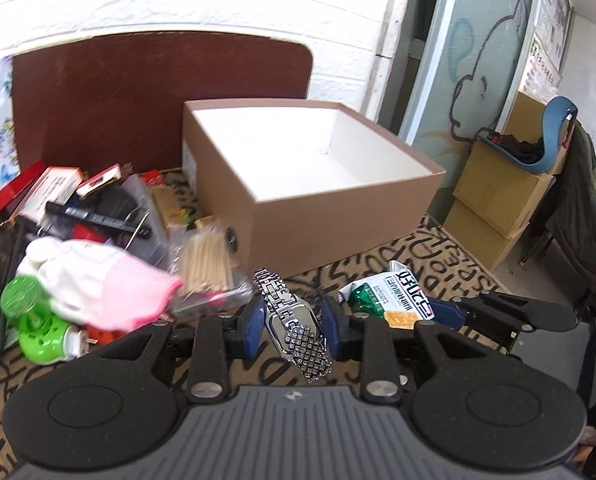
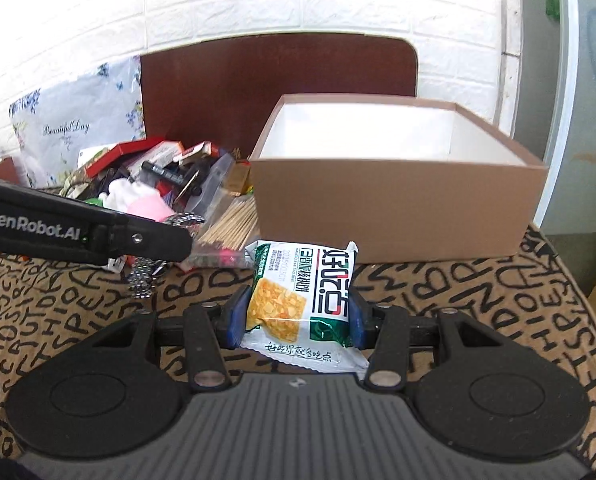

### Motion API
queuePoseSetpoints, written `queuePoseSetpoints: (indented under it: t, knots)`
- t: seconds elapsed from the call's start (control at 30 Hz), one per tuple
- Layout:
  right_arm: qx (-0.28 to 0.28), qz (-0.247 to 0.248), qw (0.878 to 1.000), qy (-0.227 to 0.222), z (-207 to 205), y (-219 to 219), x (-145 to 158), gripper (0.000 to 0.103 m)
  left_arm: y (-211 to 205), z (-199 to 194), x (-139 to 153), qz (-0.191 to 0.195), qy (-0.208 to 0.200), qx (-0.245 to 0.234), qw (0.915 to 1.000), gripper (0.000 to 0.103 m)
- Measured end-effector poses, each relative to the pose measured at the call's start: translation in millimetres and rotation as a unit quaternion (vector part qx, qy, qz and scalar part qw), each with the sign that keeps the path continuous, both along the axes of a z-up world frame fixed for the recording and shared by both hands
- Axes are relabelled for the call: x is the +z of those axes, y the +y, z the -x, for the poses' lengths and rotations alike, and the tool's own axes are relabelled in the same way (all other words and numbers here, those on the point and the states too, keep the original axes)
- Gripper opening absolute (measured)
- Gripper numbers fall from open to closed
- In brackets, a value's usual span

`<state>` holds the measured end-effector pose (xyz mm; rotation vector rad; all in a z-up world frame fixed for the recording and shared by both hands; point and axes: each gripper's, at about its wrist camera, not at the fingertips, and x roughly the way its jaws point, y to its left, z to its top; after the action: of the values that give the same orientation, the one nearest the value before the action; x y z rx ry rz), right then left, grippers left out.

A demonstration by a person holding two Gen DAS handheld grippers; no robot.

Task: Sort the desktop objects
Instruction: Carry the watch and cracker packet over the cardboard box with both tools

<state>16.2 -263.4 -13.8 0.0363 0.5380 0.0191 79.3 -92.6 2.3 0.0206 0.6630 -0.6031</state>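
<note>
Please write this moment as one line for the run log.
left claw: shut on watch | right claw: shut on snack packet | brown box: open, nothing visible inside

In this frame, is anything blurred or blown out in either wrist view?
Left wrist view: the pink-and-white glove and toothpick bundle look motion-smeared, while the watch in the left tool stays sharp. Both views: the box interior is overexposed white and edges bow.
</note>
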Motion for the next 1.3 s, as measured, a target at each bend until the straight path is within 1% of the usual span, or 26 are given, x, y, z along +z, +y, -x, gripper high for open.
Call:
queuePoseSetpoints:
  t: [0.1, 0.3, 0.43, 0.67, 0.83, 0.93, 1.03, 1.3]
  knots:
    - [0.002, -0.007, 1.0, -0.017, 1, -8, 10, 0.047, -7, -4, 8, 0.004, -0.003, -0.003, 1.0, 0.032]
    - [0.003, 0.002, 0.999, -0.053, -1, -22, 35, 0.047, -21, -11, 30, 0.015, -0.026, -0.009, 0.9995, 0.032]
    - [0.004, 0.007, 0.997, -0.071, -5, -31, 48, 0.047, -30, -18, 41, 0.015, -0.038, -0.012, 0.9991, 0.032]
    - [0.003, 0.012, 0.996, -0.089, -18, -55, 76, 0.047, -47, -40, 59, 0.025, -0.037, -0.012, 0.9989, 0.032]
    - [-0.008, 0.03, 0.995, -0.097, -34, -76, 92, 0.047, -65, -54, 75, 0.024, -0.053, -0.016, 0.9982, 0.032]
    - [-0.011, 0.034, 0.995, -0.092, -51, -87, 96, 0.047, -78, -70, 80, 0.025, -0.047, -0.023, 0.9983, 0.032]
    - [-0.022, 0.044, 0.996, -0.079, -75, -96, 96, 0.047, -91, -88, 78, 0.02, -0.037, -0.023, 0.9989, 0.032]
    - [-0.025, 0.05, 0.998, -0.005, -141, -120, 81, 0.047, -119, -143, 58, -0.002, 0.011, -0.009, 0.9999, 0.032]
